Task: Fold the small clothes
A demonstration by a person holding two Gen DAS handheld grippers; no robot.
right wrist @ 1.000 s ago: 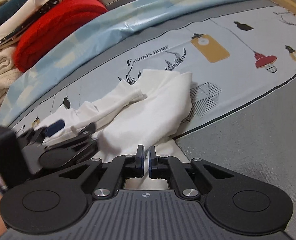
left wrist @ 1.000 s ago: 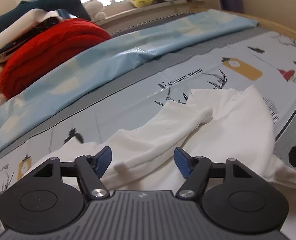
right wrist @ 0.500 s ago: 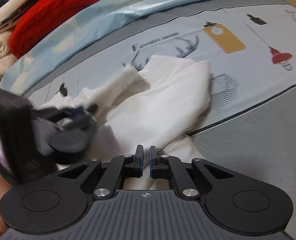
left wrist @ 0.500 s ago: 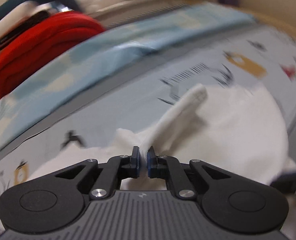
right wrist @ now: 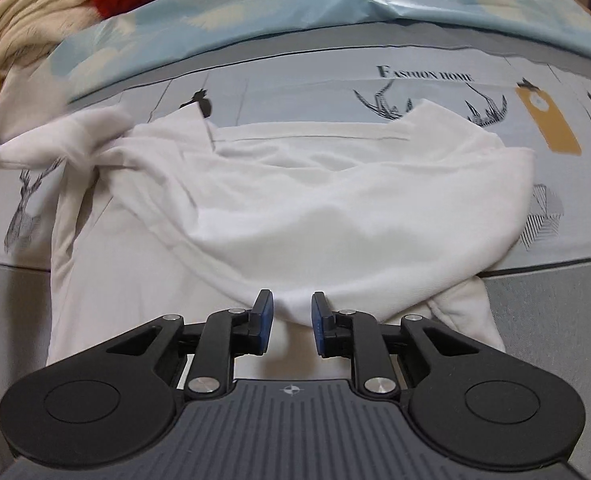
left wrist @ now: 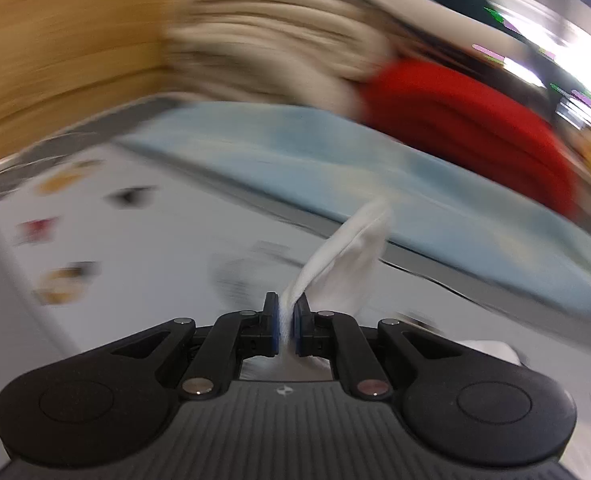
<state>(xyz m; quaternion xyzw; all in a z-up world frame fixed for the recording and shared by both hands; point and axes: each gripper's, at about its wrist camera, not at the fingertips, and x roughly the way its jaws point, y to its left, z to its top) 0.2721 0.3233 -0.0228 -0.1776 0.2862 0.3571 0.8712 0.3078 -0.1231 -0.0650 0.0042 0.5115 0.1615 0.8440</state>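
Observation:
A small white garment [right wrist: 295, 200] lies spread and rumpled on the printed bedsheet [right wrist: 423, 76]. My left gripper [left wrist: 286, 318] is shut on a white sleeve [left wrist: 351, 244] of it and holds the sleeve stretched out and lifted; that view is blurred by motion. In the right wrist view the sleeve [right wrist: 63, 136] stretches off to the left edge. My right gripper [right wrist: 287, 312] is open, its fingers on either side of the garment's near hem fold.
A light blue quilt [right wrist: 335, 4] runs along the far side of the bed. A red blanket [left wrist: 475, 128] and cream knitwear [left wrist: 263, 52] are piled beyond it. A grey sheet band [right wrist: 555, 312] lies at the near right.
My left gripper shut on the sleeve and swung it out to the left, pulling the garment wider. My right gripper opened at the near hem.

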